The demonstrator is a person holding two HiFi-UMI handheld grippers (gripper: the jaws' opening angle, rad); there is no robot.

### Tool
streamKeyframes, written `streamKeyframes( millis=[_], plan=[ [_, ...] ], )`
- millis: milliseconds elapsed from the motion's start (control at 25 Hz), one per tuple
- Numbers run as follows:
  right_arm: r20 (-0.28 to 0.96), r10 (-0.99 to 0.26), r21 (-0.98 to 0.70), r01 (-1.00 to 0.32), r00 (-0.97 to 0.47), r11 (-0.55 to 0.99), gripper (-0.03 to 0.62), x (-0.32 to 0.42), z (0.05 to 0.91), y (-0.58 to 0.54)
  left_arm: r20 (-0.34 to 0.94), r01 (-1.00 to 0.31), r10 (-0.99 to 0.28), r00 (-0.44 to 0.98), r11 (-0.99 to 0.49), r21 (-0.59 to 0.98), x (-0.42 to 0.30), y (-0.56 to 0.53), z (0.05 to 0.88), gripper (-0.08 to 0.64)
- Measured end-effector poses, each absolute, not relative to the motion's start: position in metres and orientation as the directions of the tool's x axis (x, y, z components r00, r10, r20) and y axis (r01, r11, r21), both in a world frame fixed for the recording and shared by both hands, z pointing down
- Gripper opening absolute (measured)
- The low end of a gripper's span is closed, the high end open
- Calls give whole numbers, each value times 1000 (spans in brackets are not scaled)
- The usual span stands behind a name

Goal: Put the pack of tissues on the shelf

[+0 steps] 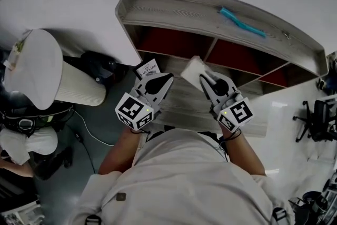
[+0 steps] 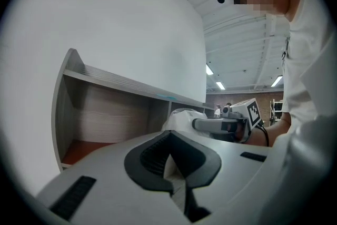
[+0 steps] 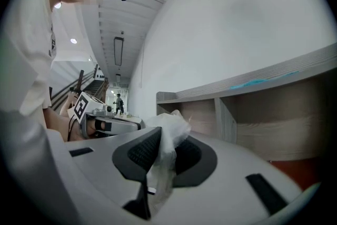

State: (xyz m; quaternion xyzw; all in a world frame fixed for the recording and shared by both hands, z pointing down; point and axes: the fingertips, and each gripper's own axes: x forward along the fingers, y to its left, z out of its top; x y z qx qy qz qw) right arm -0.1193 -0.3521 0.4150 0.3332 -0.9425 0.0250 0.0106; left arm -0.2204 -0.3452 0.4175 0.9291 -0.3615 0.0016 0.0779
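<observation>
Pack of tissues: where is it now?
Head view, centre: the pack of tissues is pinched by the fingers of the right gripper, before the shelf's middle compartments, right of the box.

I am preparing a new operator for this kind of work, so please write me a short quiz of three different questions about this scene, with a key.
1. True or false: the right gripper is empty.
2. Where does the teal strip lie?
A) on top of the shelf
B) inside a shelf compartment
C) on the floor
3. What colour is the bottom of the shelf's compartments?

Key:
1. False. Its jaws are shut on the white pack of tissues.
2. A.
3. Red.
</observation>
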Motion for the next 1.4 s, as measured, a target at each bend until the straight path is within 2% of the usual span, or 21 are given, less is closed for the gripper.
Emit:
streamKeyframes(
  millis=[720, 1400],
  plan=[
    [125, -689, 19, -692, -714, 721, 74, -191, 445, -430, 85, -659, -654, 752, -743, 117, -269, -410, 428, 15],
    [286, -738, 99, -747, -612, 658, 86, -218, 499, -501, 112, -636, -626, 772, -762, 123, -266, -451, 449, 15]
  ],
)
